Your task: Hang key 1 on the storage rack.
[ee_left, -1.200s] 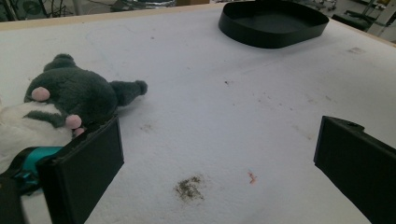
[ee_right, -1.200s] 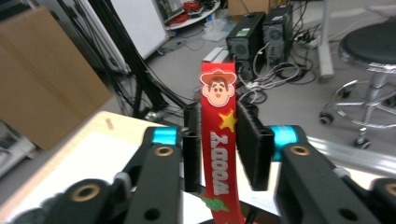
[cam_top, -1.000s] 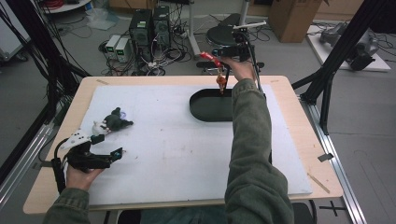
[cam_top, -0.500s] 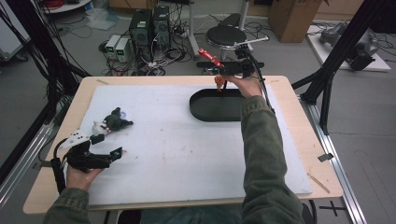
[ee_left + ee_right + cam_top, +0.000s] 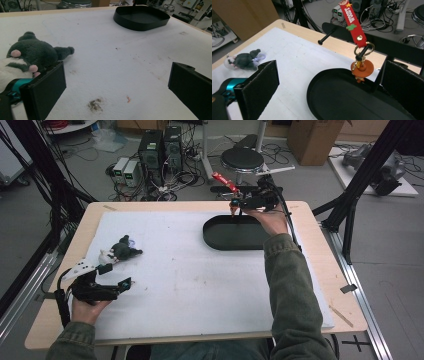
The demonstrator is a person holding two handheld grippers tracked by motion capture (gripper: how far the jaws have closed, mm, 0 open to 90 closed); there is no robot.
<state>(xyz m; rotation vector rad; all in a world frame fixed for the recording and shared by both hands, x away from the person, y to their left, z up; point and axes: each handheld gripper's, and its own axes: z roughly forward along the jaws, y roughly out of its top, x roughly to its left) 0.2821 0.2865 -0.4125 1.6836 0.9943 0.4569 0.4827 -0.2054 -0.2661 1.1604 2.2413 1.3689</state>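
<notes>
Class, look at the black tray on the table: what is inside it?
The black tray looks empty where its floor shows. A red keychain hangs at its far rim, its orange charm just above. In the high view, the hand and right tongs cover the tray's right end.

Right tongs [image 5: 239,202] drawn back rightward; red keychain [image 5: 226,182] left hanging over black tray [image 5: 220,239].
</notes>
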